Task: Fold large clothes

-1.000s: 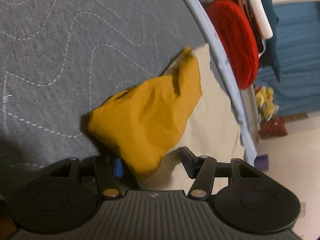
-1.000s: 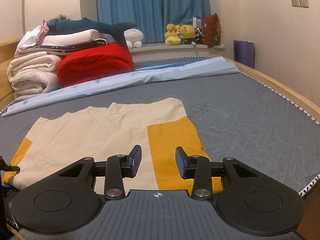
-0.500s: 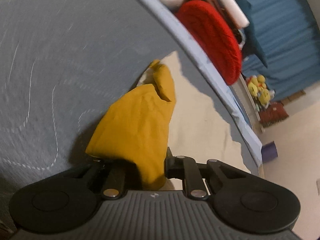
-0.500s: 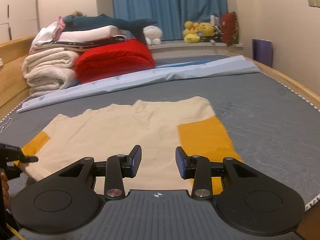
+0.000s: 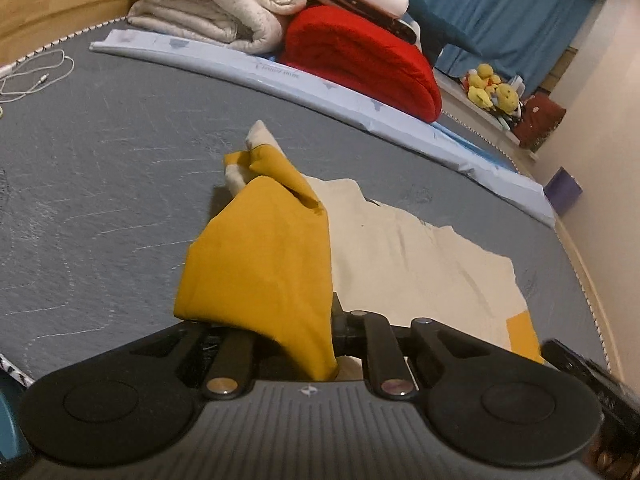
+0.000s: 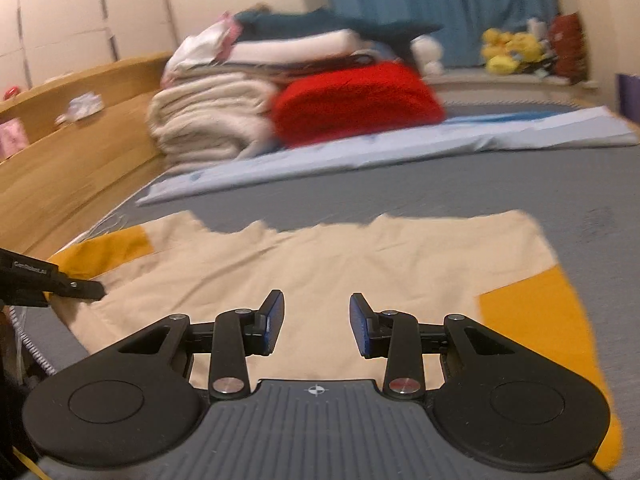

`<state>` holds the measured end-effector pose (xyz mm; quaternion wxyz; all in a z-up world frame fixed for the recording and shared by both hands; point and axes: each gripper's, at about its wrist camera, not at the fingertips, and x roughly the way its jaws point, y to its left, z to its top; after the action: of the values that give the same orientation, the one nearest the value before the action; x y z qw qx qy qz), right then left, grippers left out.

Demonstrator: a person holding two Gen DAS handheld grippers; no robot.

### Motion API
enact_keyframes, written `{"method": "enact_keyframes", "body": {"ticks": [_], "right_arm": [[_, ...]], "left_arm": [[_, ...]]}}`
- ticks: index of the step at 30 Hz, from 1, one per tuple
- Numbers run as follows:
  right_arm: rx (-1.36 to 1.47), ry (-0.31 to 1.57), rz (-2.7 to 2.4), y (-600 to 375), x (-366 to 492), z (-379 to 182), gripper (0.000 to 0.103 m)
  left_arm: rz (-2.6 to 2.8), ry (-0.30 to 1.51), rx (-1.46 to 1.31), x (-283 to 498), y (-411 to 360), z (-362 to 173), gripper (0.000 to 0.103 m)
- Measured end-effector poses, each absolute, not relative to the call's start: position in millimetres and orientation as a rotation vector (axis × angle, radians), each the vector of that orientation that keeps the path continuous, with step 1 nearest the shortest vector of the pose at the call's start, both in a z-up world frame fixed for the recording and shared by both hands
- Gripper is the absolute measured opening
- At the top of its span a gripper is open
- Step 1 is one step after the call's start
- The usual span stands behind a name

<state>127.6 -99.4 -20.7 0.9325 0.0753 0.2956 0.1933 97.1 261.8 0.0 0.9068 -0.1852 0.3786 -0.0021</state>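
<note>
A cream garment [image 6: 360,256] with mustard-yellow panels lies spread on the grey bed [image 6: 520,184]. My left gripper [image 5: 296,328] is shut on the garment's yellow sleeve [image 5: 264,264] and holds it lifted off the bed; the fingertips are hidden under the cloth. The cream body [image 5: 408,264] stretches away to the right. In the right wrist view the left gripper [image 6: 76,286] shows at the left edge, gripping that yellow corner [image 6: 104,248]. My right gripper [image 6: 316,322] is open and empty, just above the garment's near edge. A second yellow panel [image 6: 536,320] lies at the right.
Folded cream blankets [image 5: 216,4], a red blanket [image 5: 360,56] and a light-blue sheet [image 5: 320,92] lie at the far end of the bed. A white cable [image 5: 36,76] lies at the far left. A wooden bed frame [image 6: 72,152] runs along the left. Plush toys [image 6: 512,50] sit by the blue curtain.
My left gripper closed on the yellow sleeve and lifted it, swinging level toward the bed's far end. My right gripper stayed open and shifted left over the garment.
</note>
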Motion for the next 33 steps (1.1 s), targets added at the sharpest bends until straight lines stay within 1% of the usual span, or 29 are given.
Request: {"method": "enact_keyframes", "body": {"ticks": [3,7,10,19,33], "right_arm": [[0.131,0.688,0.415,-77,138,-36,0.038],[0.069,0.919,0.39,-54,159,-78,0.038],[0.046,0.979,0.381,-43,164,-94,0.038],[0.096,0.966,0.372,-59,156,-73,0.037],[0.161,0.87,0.3,-131,143,-41,0.037]], "left_arm": [[0.031,0.792,-0.432,91,266,-15,0.016],[0.054,0.779,-0.335,91,250,-15,0.017],[0.039,0.765,-0.266,92,237,-12,0.017],[0.063,0.756,-0.274,93,233,-13,0.017],[0.101,0.715,-0.139,90,205,-14,0.017]]}}
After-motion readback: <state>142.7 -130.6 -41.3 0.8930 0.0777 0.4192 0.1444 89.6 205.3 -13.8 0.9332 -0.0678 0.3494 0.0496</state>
